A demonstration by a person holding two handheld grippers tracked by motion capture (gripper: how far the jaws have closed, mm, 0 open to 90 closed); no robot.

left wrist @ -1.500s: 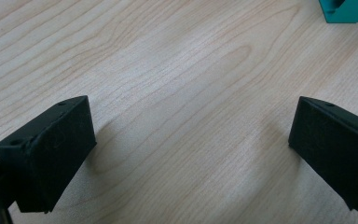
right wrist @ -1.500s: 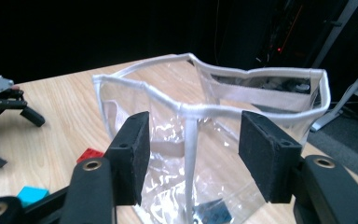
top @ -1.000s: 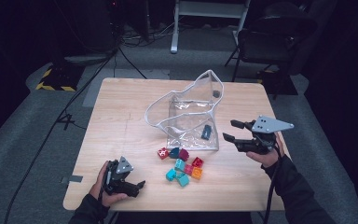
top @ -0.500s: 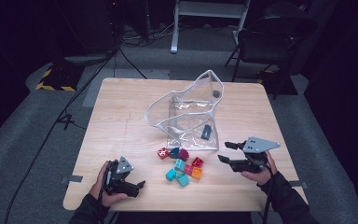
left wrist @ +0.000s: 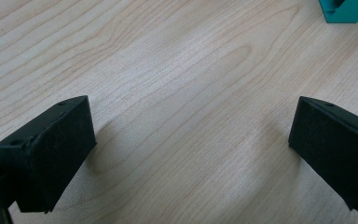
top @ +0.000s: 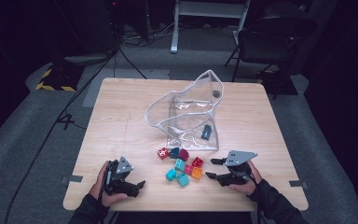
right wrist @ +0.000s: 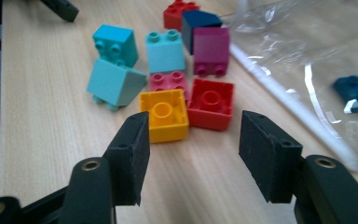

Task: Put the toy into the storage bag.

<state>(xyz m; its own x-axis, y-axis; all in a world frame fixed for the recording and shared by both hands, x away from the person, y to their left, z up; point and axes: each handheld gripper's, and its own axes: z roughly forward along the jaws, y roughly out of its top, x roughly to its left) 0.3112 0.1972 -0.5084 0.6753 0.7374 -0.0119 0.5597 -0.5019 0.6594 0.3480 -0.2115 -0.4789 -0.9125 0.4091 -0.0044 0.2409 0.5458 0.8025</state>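
- The right gripper point(right wrist: 189, 154) is standing with its jaws apart and nothing between the pads; the jaws have just been closing a little, and they are aiming at the brick cluster from the near side.
- Just ahead of those jaws, the yellow brick point(right wrist: 164, 115) and the red brick point(right wrist: 210, 103) are lying side by side, touching, each showing one round stud on top.
- Beyond them, the pink brick point(right wrist: 168, 81) is wedging in behind, with the light turquoise brick point(right wrist: 115, 82) tipping on its side to the left.
- Farther on, a pale blue brick point(right wrist: 165, 51), a teal brick point(right wrist: 115, 43) and a magenta brick point(right wrist: 211, 46) are sitting in a loose row.
- Farthest, a second red brick point(right wrist: 179, 14) and a dark blue brick point(right wrist: 201, 21) are being cut off by the top edge.
- No lettering is readable on any brick; the studs are too blurred to tell.
- Off to the right, the clear plastic bag point(right wrist: 307, 56) is lying open, blurring a dark blue piece point(right wrist: 356, 91) inside it.
- The left gripper point(top: 129, 185) is resting on the table point(top: 121, 116), well apart from the bricks, jaws spread wide over bare wood.
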